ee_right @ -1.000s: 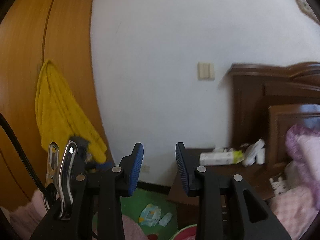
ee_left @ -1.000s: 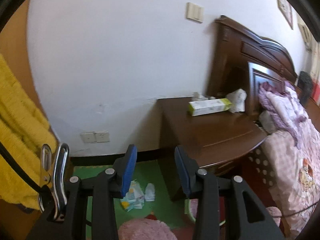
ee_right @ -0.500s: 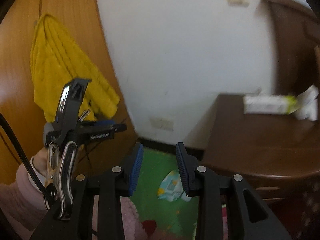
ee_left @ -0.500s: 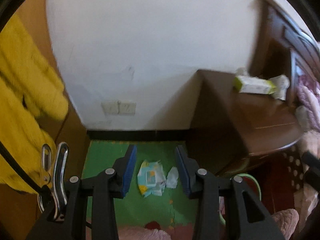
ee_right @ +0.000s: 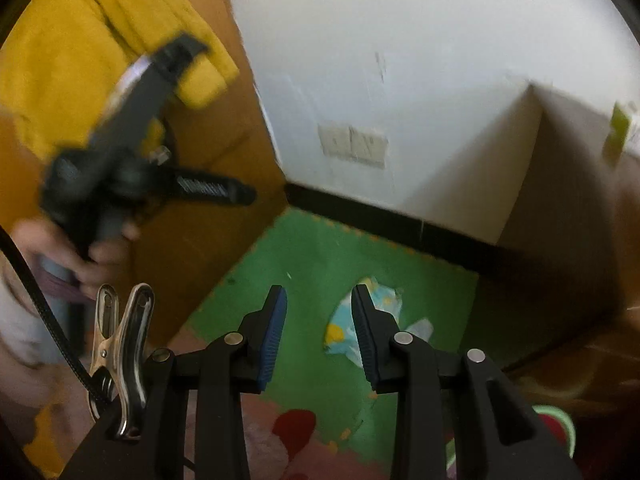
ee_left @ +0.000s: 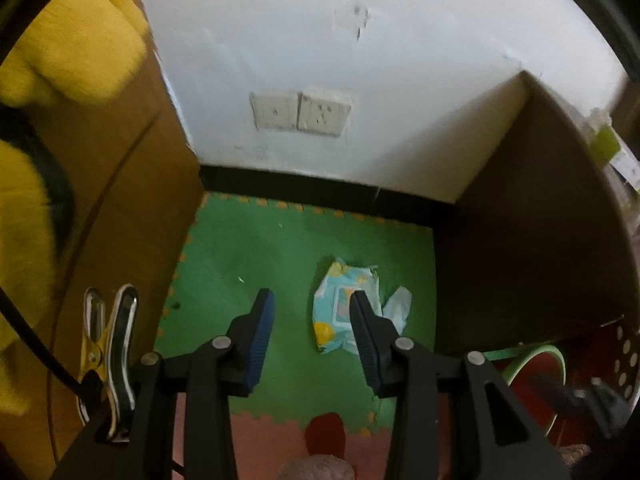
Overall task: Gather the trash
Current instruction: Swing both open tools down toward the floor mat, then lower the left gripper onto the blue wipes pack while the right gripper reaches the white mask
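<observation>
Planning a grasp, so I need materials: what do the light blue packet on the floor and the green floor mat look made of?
The light blue packet looks like thin printed plastic film: crumpled, with cartoon print. The green floor mat looks like matte foam: jigsaw-toothed edges interlock with neighbouring tiles. Both are judged by look only.

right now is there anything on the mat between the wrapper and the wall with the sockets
No. In the left wrist view only bare green mat lies between the crumpled wrapper and the black baseboard under the sockets.
</observation>
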Available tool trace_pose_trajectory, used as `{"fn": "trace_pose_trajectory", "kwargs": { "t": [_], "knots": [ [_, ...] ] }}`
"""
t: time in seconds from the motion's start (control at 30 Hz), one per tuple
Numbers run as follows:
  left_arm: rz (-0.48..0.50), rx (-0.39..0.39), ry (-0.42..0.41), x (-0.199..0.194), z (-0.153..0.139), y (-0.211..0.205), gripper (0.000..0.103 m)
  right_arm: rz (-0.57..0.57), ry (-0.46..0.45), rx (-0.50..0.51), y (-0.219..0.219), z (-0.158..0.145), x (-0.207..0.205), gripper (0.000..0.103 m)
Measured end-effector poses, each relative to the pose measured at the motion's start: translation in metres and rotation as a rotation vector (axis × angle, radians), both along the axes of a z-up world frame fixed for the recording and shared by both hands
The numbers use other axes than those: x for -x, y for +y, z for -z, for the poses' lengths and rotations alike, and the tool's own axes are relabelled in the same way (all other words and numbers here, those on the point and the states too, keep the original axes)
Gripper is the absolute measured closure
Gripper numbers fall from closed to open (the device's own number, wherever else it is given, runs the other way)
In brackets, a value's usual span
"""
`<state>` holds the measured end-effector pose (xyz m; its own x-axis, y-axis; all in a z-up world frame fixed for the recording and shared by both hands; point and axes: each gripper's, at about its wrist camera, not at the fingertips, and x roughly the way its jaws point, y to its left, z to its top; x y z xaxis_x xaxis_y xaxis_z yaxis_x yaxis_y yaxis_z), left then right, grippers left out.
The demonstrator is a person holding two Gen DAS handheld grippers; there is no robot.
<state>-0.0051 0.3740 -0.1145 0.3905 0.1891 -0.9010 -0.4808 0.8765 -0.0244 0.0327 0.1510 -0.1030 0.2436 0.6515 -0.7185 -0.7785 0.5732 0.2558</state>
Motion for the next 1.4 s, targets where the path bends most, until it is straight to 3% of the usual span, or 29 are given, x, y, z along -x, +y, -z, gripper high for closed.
{"fn": "trace_pose_trajectory", "kwargs": {
  "t": [0.23, 0.53, 0.7, 0.97, 1.2, 1.4],
  "knots": [
    [0.071, 0.084, 0.102, -0.042, 0.059, 0.019, 0.062, 0.041, 0.087, 0.138, 0.035, 0.086, -0.037, 0.068],
    [0.098, 0.191, 0.231, -0.073, 0.177, 0.030, 0.062, 0.123, 0.255, 0.286, 0.063, 0.197, -0.088, 0.068],
    [0.086, 0.253, 0.251, -0.081, 0.235, 0.035, 0.062, 0.178, 0.313, 0.357, 0.070, 0.250, -0.108, 0.068],
    [0.084, 0.278, 0.259, -0.089, 0.302, 0.037, 0.062, 0.261, 0.391, 0.409, 0.067, 0.314, -0.132, 0.068],
    [0.004, 0.333, 0.306, -0.088, 0.365, 0.047, 0.062, 0.319, 0.437, 0.464, 0.060, 0.359, -0.150, 0.068],
    [-0.033, 0.361, 0.314, -0.086, 0.396, 0.053, 0.062, 0.372, 0.476, 0.481, 0.061, 0.391, -0.162, 0.057]
  ]
}}
